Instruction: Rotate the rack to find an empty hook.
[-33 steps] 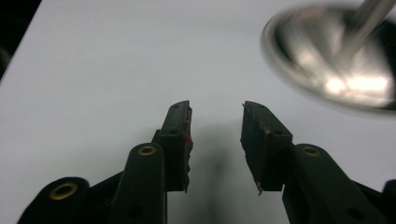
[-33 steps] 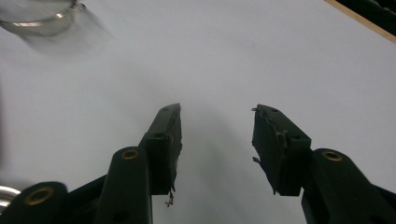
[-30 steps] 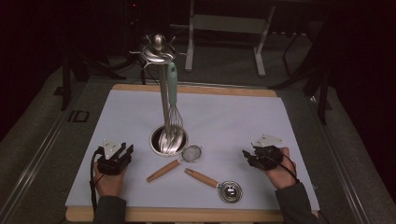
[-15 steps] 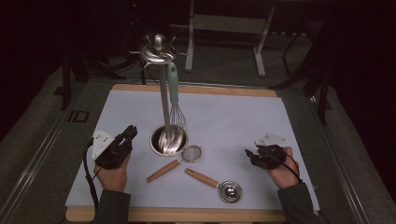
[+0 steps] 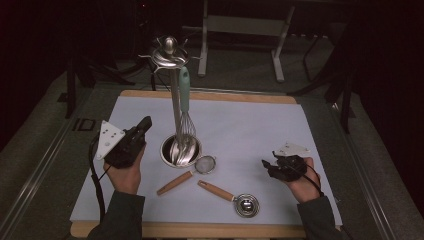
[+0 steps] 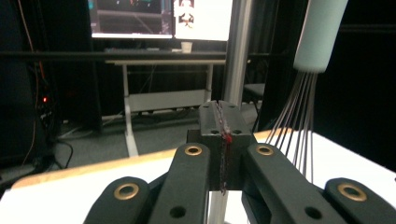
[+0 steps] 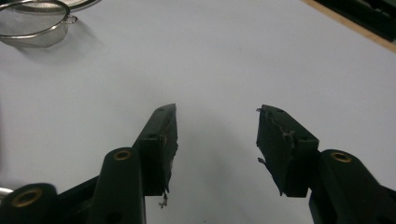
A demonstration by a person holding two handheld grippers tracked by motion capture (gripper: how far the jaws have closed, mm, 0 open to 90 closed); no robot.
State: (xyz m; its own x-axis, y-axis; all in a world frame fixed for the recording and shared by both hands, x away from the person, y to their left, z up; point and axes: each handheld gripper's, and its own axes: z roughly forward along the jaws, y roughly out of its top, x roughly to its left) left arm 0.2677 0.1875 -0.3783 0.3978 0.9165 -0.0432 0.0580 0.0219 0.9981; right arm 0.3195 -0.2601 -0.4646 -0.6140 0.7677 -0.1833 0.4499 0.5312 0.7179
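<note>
At the frame's centre the whisk (image 5: 186, 120) hangs from the utensil stand (image 5: 172, 100) on the bench (image 5: 280, 130), the left gripper (image 5: 145, 124) closed empty beside it, the right gripper (image 5: 267, 167) wide, lower right.

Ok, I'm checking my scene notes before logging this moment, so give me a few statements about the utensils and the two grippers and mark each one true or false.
1. The whisk hangs from the utensil stand. True.
2. The left gripper holds the whisk. False: its jaws are shut on nothing, beside the whisk wires.
3. The right gripper is open above bare white table cover. True.
4. The small strainer hangs on the stand. False: it lies on the table by the stand's base.
5. The measuring spoon lies on the table, wooden handle toward the strainer. True.
</note>
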